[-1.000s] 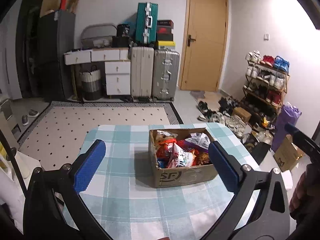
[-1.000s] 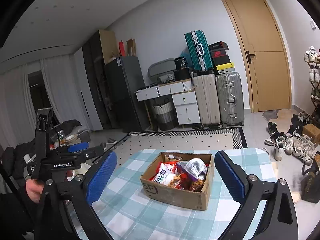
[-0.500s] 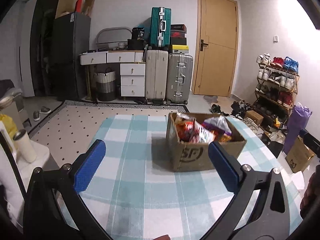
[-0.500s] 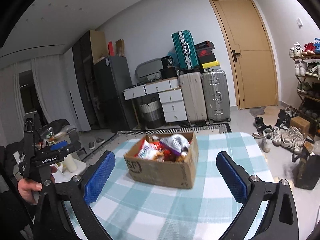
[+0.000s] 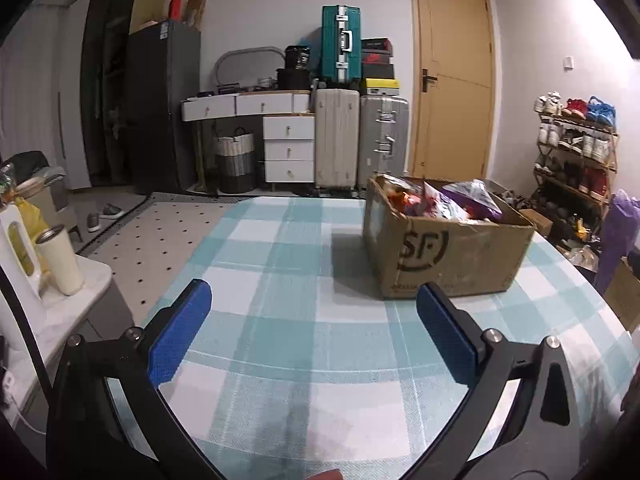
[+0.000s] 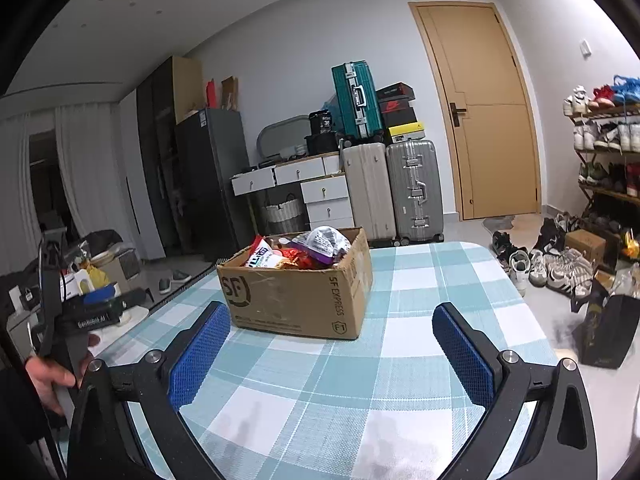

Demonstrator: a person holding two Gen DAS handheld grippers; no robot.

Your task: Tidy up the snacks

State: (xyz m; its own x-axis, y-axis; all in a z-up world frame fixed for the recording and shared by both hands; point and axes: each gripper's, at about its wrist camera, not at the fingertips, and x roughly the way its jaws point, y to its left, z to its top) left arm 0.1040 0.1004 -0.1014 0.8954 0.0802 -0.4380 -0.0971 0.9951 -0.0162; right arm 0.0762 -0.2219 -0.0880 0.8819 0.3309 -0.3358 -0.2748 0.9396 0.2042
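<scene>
A brown cardboard box point(image 5: 448, 256) marked SF stands on the checked tablecloth point(image 5: 304, 320), filled with several snack packets point(image 5: 452, 204). In the right wrist view the same cardboard box point(image 6: 296, 296) sits ahead and left, its snack packets point(image 6: 304, 248) heaped above the rim. My left gripper point(image 5: 312, 304) is open and empty, low over the cloth, short of the box and to its left. My right gripper point(image 6: 332, 328) is open and empty too, just short of the box's near right corner. The left gripper's body point(image 6: 92, 312) shows at the left edge, held by a hand point(image 6: 52, 376).
A side table point(image 5: 60, 312) with a cream tumbler point(image 5: 60, 260) stands left of the table point(image 6: 440, 280). Behind are suitcases point(image 5: 360, 140), white drawers point(image 5: 288, 148), a door point(image 6: 480, 112). A shoe rack point(image 5: 576, 152) and loose shoes point(image 6: 552, 264) lie right.
Both grippers have dropped lower toward the table, so the box now appears at eye level. The box has slid right in the left view and left in the right view. Both stay open.
</scene>
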